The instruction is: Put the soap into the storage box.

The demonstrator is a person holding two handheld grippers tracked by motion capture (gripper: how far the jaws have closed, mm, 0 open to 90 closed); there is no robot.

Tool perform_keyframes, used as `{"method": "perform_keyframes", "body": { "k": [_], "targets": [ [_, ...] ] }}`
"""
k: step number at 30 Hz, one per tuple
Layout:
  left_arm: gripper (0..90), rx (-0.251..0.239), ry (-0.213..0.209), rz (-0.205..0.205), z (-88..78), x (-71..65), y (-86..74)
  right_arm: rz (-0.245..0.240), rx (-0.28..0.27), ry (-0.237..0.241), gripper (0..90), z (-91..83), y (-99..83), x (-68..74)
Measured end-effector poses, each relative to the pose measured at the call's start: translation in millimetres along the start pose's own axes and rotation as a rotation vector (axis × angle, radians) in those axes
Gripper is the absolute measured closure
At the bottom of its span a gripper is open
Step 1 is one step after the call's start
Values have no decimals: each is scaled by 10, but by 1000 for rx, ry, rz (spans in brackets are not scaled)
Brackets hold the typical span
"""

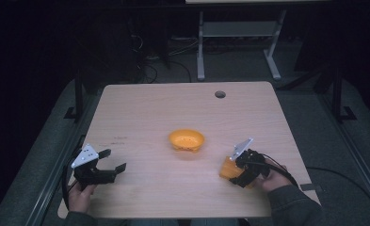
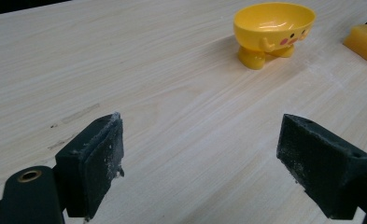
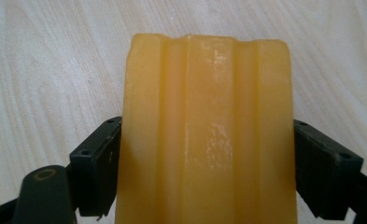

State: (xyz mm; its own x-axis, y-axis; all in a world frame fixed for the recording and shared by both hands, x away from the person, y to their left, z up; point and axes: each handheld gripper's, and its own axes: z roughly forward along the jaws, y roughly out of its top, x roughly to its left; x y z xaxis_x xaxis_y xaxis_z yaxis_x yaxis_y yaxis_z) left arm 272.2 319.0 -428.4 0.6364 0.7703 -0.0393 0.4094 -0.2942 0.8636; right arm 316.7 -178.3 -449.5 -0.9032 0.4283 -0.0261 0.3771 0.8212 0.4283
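Observation:
A yellow bowl (image 1: 186, 140) with little feet and a painted face stands upright at the middle of the wooden table (image 1: 149, 108); it looks empty. An orange ridged block (image 1: 229, 168) lies on the table at the front right, and my right gripper (image 1: 237, 173) is shut on it, one jaw pressed to each long side (image 3: 209, 116). My left gripper (image 1: 114, 159) rests low at the front left, open, with nothing between its pads (image 2: 97, 158). From there the bowl (image 2: 273, 23) and the block (image 2: 365, 42) lie far ahead to the right.
A round cable hole (image 1: 220, 94) sits near the table's far edge. Behind the table stand the white legs of another desk (image 1: 200, 47), with cables on the dark floor. Bare wood (image 2: 172, 93) stretches between my left gripper and the bowl.

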Motion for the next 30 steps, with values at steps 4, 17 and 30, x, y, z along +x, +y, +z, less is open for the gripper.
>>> {"method": "perform_keyframes", "body": {
  "k": [4, 17, 30],
  "targets": [
    [141, 1, 3, 9, -7, 10, -1, 2, 14, 2, 188, 26, 10, -1],
    [141, -2, 9, -4, -21, 19, -6, -1, 21, 14, 203, 31, 21, 1],
    [141, -5, 11, -10, -30, 18, -4, -28, -3, 17, 205, -81, 92, 0]
  ]
}}
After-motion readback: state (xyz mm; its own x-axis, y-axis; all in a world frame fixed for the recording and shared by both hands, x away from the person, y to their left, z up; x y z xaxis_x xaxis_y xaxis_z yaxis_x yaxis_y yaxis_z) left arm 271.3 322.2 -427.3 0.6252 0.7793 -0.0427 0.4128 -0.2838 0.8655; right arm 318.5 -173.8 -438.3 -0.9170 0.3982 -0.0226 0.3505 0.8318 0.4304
